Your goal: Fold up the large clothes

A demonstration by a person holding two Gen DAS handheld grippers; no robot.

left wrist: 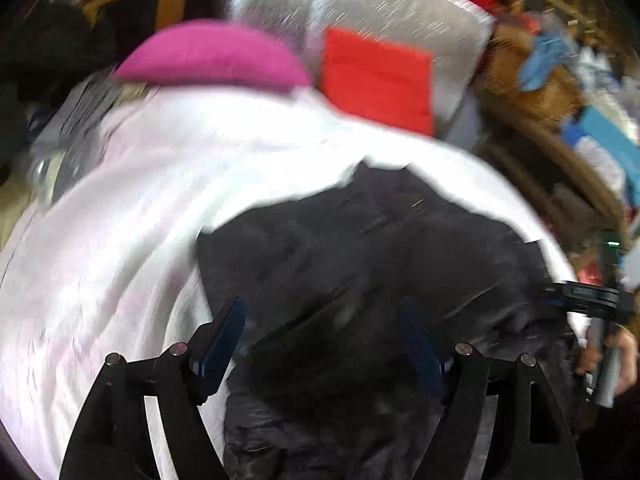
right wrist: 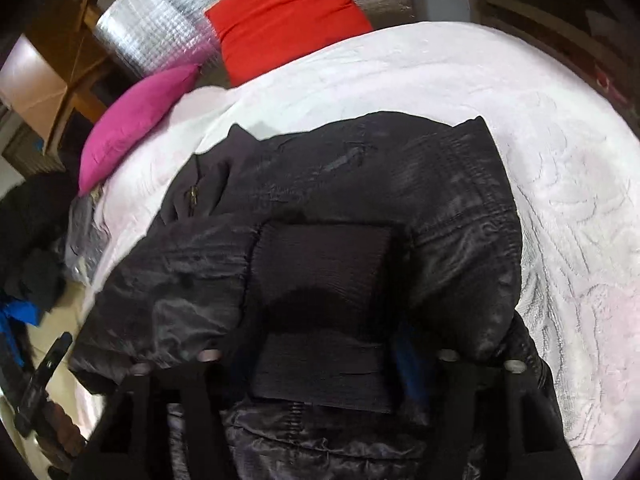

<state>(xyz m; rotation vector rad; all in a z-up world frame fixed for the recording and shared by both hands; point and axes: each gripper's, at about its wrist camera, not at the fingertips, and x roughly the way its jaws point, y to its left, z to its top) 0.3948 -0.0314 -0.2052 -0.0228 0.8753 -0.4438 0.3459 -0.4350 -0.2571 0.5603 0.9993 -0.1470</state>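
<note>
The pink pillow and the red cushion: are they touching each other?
Cannot tell. In the right wrist view the pink pillow and red cushion seem close; whether the pillow's tip meets it is unclear, and the left wrist view is blurred.

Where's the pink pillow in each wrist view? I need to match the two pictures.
Left wrist view: pink pillow sits upper left of centre, at the far edge of the white bedspread, just left of the red cushion.
Right wrist view: pink pillow lies at the left, on the bedspread's left edge, below and left of the red cushion.
Shared landmark: the red cushion against the silver mat.
</note>
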